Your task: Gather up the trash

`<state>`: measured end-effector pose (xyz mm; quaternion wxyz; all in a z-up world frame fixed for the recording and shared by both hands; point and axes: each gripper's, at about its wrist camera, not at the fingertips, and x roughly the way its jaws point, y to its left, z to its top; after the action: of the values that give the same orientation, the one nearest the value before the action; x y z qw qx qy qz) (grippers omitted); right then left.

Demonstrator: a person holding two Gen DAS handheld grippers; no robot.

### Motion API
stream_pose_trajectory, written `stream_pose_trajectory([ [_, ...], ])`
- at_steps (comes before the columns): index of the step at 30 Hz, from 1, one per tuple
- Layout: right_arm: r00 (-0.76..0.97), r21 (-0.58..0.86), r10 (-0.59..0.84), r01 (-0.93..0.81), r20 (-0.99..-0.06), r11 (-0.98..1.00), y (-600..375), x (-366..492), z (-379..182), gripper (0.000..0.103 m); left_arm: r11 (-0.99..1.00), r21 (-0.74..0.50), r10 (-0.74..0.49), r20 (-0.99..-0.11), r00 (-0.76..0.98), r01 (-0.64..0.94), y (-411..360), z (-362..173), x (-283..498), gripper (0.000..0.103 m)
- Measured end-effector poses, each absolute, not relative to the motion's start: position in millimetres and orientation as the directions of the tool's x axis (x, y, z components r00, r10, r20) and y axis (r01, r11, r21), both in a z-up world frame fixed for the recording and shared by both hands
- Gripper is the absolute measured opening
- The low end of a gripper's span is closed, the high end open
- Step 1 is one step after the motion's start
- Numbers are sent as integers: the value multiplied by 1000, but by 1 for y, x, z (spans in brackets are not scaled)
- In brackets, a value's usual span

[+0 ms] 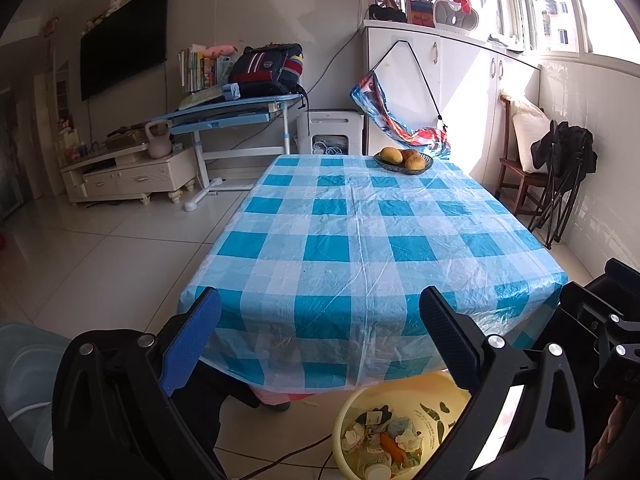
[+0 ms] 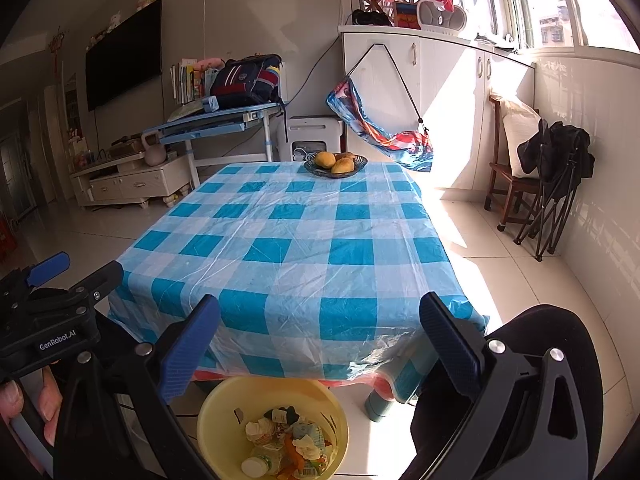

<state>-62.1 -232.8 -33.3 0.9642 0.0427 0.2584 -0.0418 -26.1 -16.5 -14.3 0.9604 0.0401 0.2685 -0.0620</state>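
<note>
A yellow bin stands on the floor in front of the table; it also shows in the right wrist view. Several pieces of trash lie in it: crumpled paper, small bottles, wrappers. The table wears a blue and white checked plastic cloth. My left gripper is open and empty, above the table's near edge. My right gripper is open and empty, also over the near edge, above the bin. The left gripper shows at the left of the right wrist view.
A dark bowl of mangoes stands at the table's far end. A wooden chair and a folded black chair stand by the right wall. A blue desk, TV cabinet and white cupboards line the back. Cables lie on the floor near the bin.
</note>
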Motion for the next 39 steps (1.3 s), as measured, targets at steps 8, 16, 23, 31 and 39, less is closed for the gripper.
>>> stream_pose_trajectory([
  [8, 860, 50, -62, 102, -507, 994, -233, -61, -34, 95, 989, 52, -91, -522, 848, 138, -19, -16, -25, 96],
  [16, 859, 43, -63, 98, -508, 994, -233, -61, -35, 95, 990, 53, -84, -521, 849, 130, -19, -17, -24, 96],
  [23, 857, 38, -63, 96, -512, 995, -231, -60, -36, 95, 990, 53, -87, -520, 850, 134, -19, -18, -24, 96],
  [31, 854, 34, -61, 92, -517, 995, -231, -59, -38, 95, 990, 56, -79, -514, 854, 126, -18, -17, -26, 96],
  [39, 853, 32, -61, 91, -518, 995, -231, -59, -38, 95, 990, 60, -80, -510, 857, 128, -17, -16, -26, 96],
])
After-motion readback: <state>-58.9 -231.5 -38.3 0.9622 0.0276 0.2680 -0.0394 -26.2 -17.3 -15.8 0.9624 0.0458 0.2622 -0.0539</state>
